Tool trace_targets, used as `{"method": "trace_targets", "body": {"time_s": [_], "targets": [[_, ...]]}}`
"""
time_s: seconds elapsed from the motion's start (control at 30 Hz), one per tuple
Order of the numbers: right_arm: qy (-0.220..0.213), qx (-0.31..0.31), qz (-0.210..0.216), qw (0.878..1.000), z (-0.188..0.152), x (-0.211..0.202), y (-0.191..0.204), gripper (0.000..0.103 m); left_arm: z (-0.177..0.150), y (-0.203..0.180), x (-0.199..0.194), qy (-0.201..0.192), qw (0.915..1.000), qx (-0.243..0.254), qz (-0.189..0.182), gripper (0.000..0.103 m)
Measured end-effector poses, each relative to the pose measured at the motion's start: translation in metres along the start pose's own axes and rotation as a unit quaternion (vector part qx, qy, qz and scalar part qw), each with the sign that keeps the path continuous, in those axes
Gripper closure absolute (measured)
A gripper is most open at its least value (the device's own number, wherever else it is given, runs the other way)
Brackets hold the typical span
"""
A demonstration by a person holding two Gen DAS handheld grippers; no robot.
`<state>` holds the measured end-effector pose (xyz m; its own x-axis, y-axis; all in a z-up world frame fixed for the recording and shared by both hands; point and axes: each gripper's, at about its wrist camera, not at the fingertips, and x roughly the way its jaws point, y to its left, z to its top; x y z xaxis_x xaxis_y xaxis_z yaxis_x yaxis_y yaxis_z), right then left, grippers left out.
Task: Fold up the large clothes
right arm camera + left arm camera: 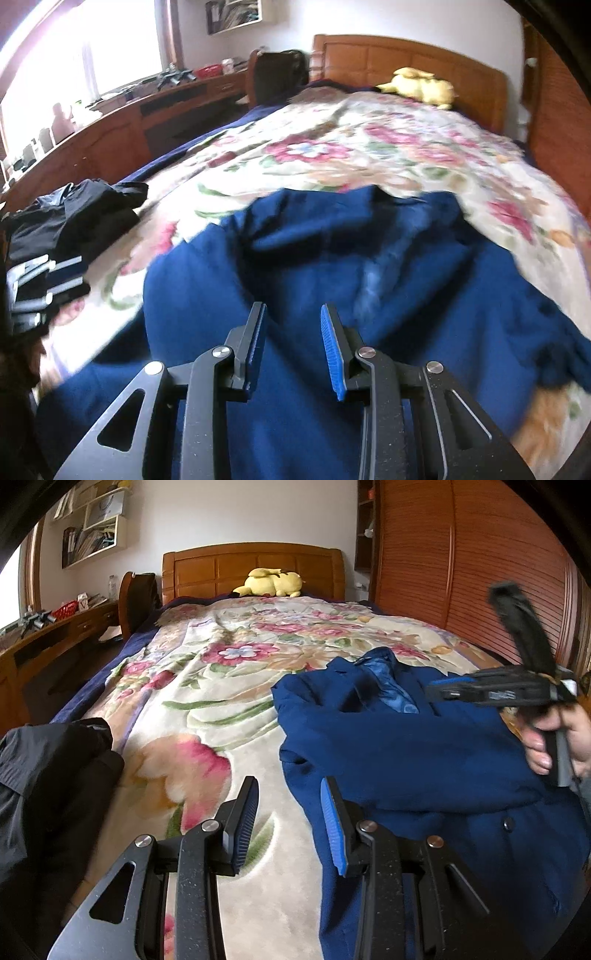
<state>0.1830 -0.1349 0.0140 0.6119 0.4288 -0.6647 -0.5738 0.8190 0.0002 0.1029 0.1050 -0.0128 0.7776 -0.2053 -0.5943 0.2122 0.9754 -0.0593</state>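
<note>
Blue coat on bed, both grippers released

While the blue coat (332, 258) lies rumpled on the floral blanket (221, 672), right gripper (291, 343) hovers over it, jaws apart, empty. Left gripper (288, 819) open too, coat edge just right of it; black clothes (48, 775) to its left.

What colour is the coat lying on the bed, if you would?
The coat is deep blue, clearest in the left wrist view.

We hold our left gripper (290, 812) and right gripper (293, 339) with jaws parted, empty, our right hand (561, 738) gripping its handle.
</note>
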Motion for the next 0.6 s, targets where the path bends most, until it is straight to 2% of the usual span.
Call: {"method": "trace_targets", "body": {"time_s": [0.13, 0.3, 0.43, 0.57, 0.6], "targets": [[0.031, -0.021, 0.032, 0.999, 0.027, 0.051, 0.019, 0.072, 0.0, 0.006, 0.005, 0.005, 1.0, -0.005, 0.005, 0.067], [0.074, -0.032, 0.059, 0.995, 0.044, 0.108, 0.038, 0.072, -0.002, 0.008, 0.011, 0.011, 0.9999, -0.006, 0.009, 0.067], [0.112, -0.02, 0.074, 0.991, 0.059, 0.147, 0.039, 0.072, -0.002, 0.008, 0.016, 0.017, 0.9998, -0.006, 0.007, 0.067], [0.13, -0.033, 0.069, 0.989, 0.059, 0.162, 0.043, 0.072, -0.003, 0.006, 0.017, 0.019, 0.9998, -0.003, 0.006, 0.067], [0.131, -0.035, 0.071, 0.988, 0.059, 0.163, 0.044, 0.075, -0.002, 0.006, 0.017, 0.019, 0.9998, -0.003, 0.006, 0.067]]}}
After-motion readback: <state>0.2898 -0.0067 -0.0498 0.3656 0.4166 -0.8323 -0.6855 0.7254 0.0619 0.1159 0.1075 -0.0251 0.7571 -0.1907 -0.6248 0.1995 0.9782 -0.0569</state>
